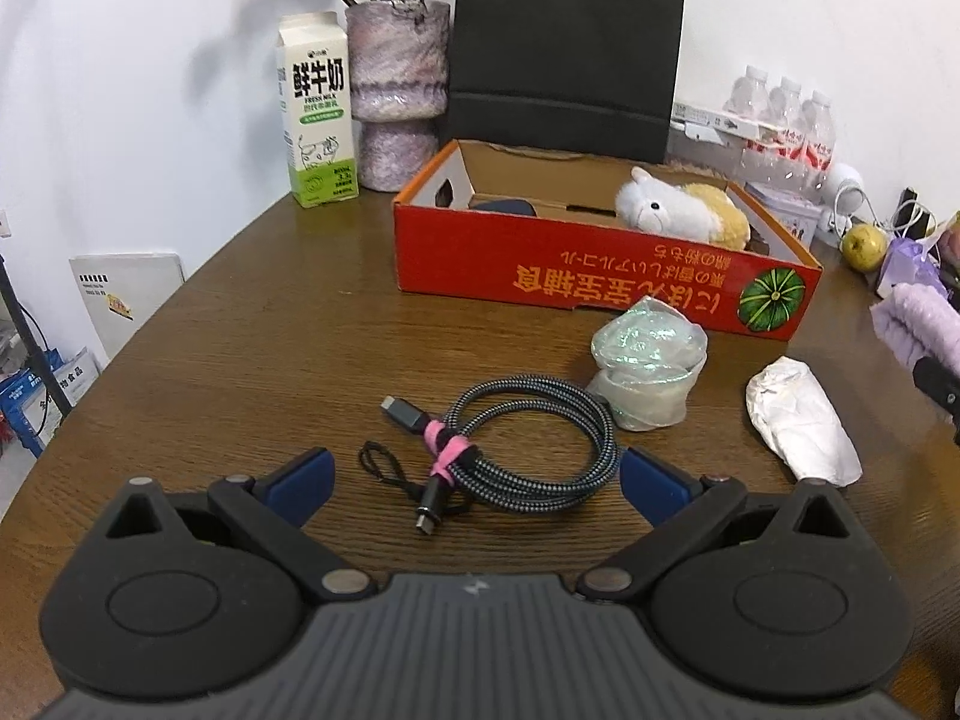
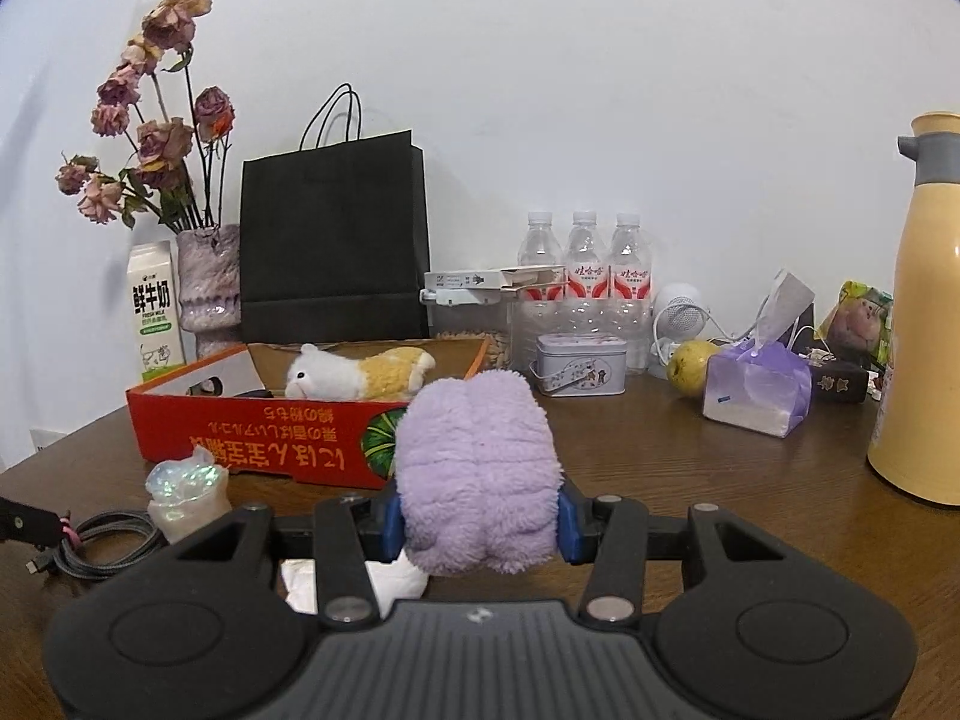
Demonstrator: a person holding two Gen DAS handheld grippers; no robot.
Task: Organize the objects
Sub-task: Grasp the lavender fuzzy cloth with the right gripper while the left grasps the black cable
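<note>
My left gripper (image 1: 474,477) is open, its blue fingers either side of a coiled braided cable (image 1: 516,450) with a pink tie lying on the brown table (image 1: 270,336). My right gripper (image 2: 477,519) is shut on a fluffy purple cloth item (image 2: 477,468), held above the table; it also shows at the right edge of the left wrist view (image 1: 918,324). A red cardboard box (image 1: 600,276) (image 2: 252,432) holds a white and yellow plush toy (image 1: 684,210) (image 2: 360,375). An iridescent wrapped bundle (image 1: 648,369) (image 2: 186,495) and a white crumpled packet (image 1: 801,417) lie before the box.
Behind the box stand a milk carton (image 1: 317,114), a vase of dried roses (image 1: 399,96), a black paper bag (image 1: 564,48) and water bottles (image 2: 585,276). A tin (image 2: 579,363), a pear (image 2: 690,366), a purple tissue pack (image 2: 756,387) and a yellow thermos (image 2: 924,324) stand right.
</note>
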